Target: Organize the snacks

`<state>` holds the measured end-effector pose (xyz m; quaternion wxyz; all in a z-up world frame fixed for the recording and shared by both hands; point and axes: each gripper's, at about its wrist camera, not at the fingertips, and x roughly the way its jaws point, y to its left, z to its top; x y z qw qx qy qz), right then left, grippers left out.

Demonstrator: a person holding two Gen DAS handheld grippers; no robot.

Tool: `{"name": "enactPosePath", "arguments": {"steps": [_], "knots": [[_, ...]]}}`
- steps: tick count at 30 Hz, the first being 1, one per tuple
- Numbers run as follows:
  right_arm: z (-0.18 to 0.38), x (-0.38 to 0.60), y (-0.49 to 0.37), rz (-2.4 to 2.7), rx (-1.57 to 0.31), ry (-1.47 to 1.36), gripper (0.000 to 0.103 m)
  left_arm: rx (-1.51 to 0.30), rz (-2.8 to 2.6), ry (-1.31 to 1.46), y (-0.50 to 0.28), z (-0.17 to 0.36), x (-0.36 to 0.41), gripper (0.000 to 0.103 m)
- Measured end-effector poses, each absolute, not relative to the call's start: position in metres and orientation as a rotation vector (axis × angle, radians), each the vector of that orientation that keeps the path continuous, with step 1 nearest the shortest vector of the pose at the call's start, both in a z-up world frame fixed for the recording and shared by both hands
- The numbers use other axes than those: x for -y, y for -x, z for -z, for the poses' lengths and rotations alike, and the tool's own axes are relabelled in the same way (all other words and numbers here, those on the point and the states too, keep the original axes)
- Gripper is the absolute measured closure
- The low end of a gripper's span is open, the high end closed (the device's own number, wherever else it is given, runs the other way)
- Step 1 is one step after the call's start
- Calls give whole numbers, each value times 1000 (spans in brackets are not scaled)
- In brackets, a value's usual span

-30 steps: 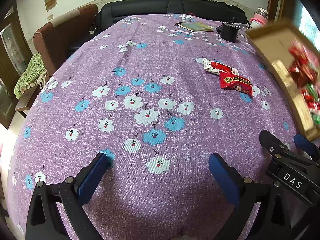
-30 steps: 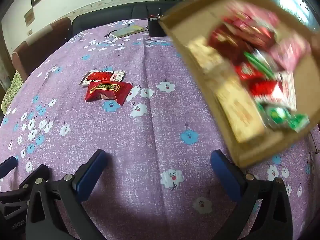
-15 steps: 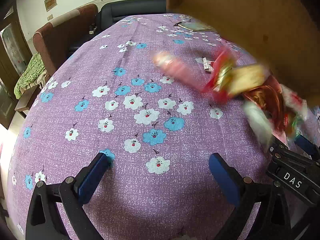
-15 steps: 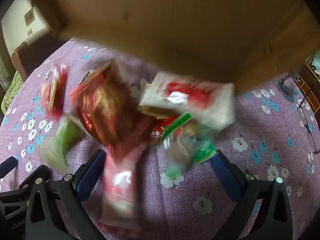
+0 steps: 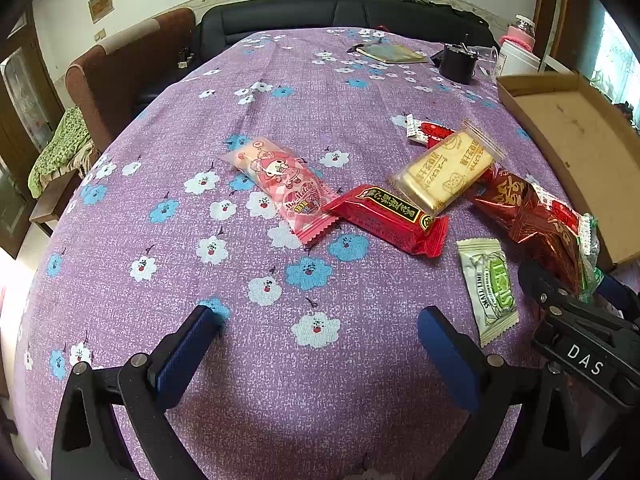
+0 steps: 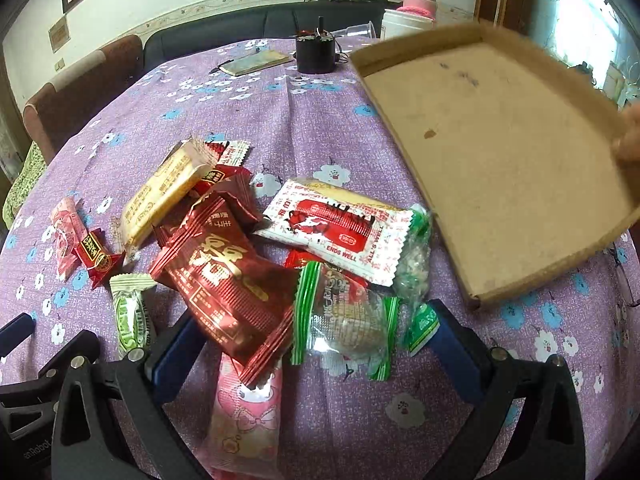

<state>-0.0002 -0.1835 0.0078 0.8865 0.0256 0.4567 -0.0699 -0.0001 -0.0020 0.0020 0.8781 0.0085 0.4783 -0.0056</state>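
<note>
— Nearest the right gripper?
— Jaws spread wide, gripping nothing. Between the fingers: a dark red foil packet and a clear green-edged wrapper, both lying on the table. Just below them, a pink bow-print packet.
— Nearest the left gripper?
— Also wide apart, nothing held, only purple flowered cloth between the fingers. Just right of its right finger, a pale green sachet.
— Further out?
— A red bar ahead of that gripper, touching a pink cartoon packet; a yellow biscuit pack leaning across the red bar.
— Beyond?
— Cardboard tray at right, tilted off the table, with fingertips on its far edge. At the far end, a black pot.
</note>
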Motion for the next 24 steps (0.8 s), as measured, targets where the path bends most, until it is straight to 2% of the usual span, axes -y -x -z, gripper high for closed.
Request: {"name": "enactPosePath", "arguments": {"steps": [24], "knots": [[-8,185,0,149,-950,-54,0,-992,10,-15,1,-2,7,1]]}}
